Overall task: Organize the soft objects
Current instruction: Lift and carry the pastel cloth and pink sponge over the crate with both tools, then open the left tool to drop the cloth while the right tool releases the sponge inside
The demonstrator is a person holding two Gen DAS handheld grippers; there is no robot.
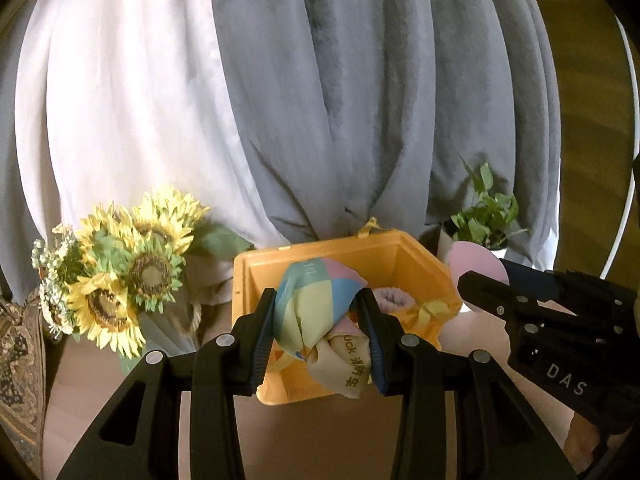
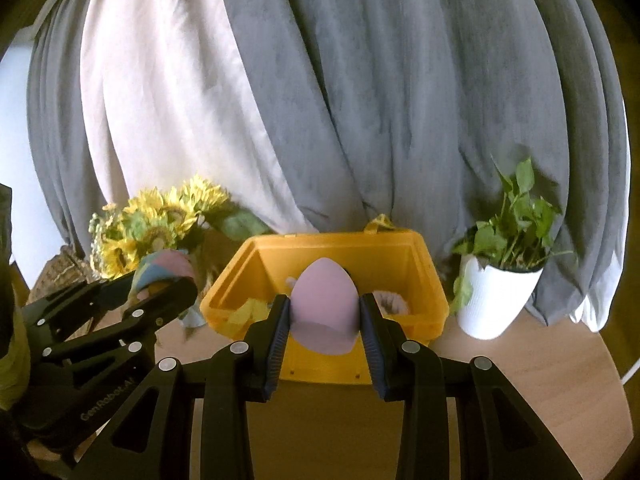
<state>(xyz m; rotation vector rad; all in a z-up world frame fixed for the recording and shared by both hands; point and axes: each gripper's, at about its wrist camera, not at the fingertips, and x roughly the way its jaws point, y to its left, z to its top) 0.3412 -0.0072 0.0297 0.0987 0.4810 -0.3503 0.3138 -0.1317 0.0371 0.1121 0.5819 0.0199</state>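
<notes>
Grey and white curtains [image 1: 320, 100] fill the upper frame behind a wooden table [image 2: 540, 360]. At centre sits the yellow bin [image 2: 344, 248], with sunflowers [image 1: 132, 264] to its left and a potted plant [image 2: 500, 300] to its right. My left gripper [image 1: 318, 332] is clamped on a bunched pastel cloth [image 1: 312, 304] over the bin. My right gripper [image 2: 324, 320] squeezes a pink sponge [image 2: 324, 300] just in front. Something pale and fuzzy already lies inside, so I judge the sorting partly done; both items still need dropping in.
</notes>
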